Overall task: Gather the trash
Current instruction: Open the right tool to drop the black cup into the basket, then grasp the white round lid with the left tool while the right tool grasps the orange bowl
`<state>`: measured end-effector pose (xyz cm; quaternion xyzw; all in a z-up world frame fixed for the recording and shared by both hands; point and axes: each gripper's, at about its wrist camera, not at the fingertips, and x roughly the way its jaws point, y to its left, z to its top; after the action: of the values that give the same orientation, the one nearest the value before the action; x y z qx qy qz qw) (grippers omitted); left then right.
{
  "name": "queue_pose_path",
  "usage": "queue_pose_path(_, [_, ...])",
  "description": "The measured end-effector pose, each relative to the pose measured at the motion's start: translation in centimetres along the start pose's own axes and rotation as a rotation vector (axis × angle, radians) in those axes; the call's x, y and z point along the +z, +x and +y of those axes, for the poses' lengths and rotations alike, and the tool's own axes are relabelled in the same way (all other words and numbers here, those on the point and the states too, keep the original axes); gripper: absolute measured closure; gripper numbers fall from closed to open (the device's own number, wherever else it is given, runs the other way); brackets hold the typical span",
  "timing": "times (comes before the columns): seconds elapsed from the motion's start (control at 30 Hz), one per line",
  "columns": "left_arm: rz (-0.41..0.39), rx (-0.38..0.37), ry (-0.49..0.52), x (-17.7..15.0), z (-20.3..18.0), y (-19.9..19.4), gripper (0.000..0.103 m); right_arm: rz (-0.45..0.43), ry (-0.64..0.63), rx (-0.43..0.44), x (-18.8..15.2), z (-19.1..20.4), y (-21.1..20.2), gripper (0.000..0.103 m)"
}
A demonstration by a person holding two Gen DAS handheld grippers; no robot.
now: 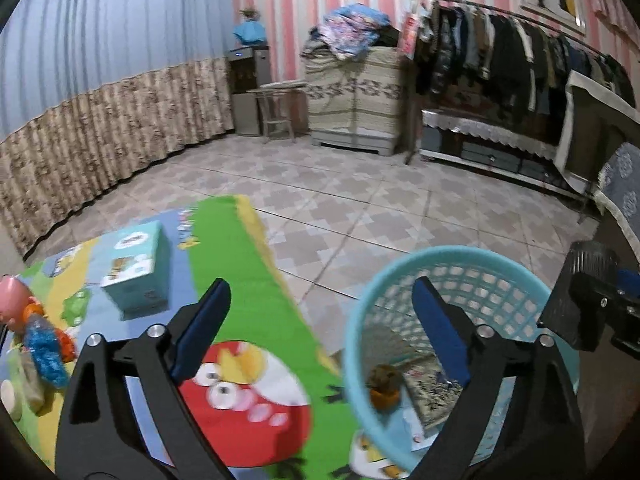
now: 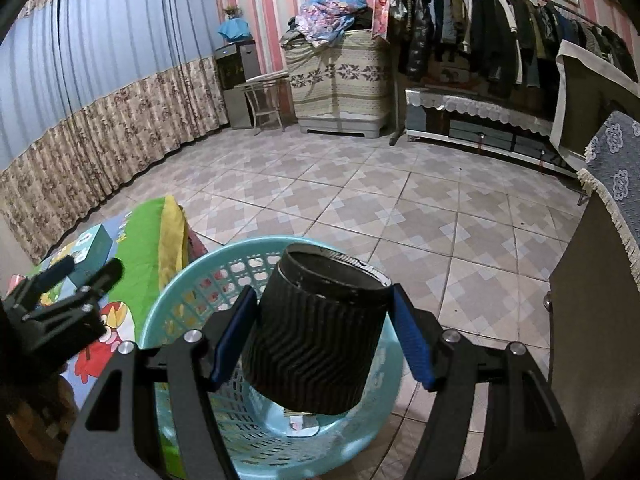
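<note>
A tiled floor (image 2: 360,200) filled mid-frame, a cartoon mat (image 1: 248,280) at lower left. The turquoise basket (image 1: 360,320) at lower right held a small brown object (image 1: 384,384). The left gripper (image 1: 320,300) gaped, released; the right gripper (image 2: 324,316) clenched a black ribbed cup (image 2: 316,340) over the basket.

My left hand-held gripper (image 1: 320,328) stood with its jaws spread wide and nothing between them, filling the lower part of its own view. My right hand-held gripper (image 2: 324,336), tilted downward, clamped a black ribbed cup (image 2: 316,336) between its blue pads (image 2: 236,340).
</note>
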<state>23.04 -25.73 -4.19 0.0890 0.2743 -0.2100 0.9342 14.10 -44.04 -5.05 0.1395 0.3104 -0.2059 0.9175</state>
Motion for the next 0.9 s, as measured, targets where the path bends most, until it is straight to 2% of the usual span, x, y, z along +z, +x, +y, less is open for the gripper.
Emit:
queue_pose_path(0.2, [-0.042, 0.072, -0.013, -0.3, 3.2, -2.0, 0.007, 0.019, -0.008, 0.020, -0.1, 2.0, 1.6, 0.036])
queue_pose_path(0.4, [-0.032, 0.087, -0.062, -1.1, 6.1, -3.2, 0.006, 0.022, -0.006, 0.020, -0.3, 3.3, 3.0, 0.035])
queue_pose_path(0.47, [-0.022, 0.091, -0.073, -1.3, 6.7, -3.3, 0.006, 0.022, -0.013, 0.004, -0.3, 3.5, 3.3, 0.025])
queue_pose_path(0.6, [-0.021, 0.107, -0.078, -2.1, 7.7, -3.5, 0.006, 0.009, -0.038, -0.027, -0.4, 4.3, 3.1, 0.019])
queue_pose_path(0.63, [-0.023, 0.111, -0.080, -2.3, 7.8, -3.6, 0.006, 0.004, -0.036, -0.035, -0.4, 4.5, 2.9, 0.014])
queue_pose_path(0.9, [-0.017, 0.138, -0.118, -3.4, 10.8, -4.9, 0.006, -0.020, -0.059, -0.012, -0.4, 6.6, 2.1, 0.013])
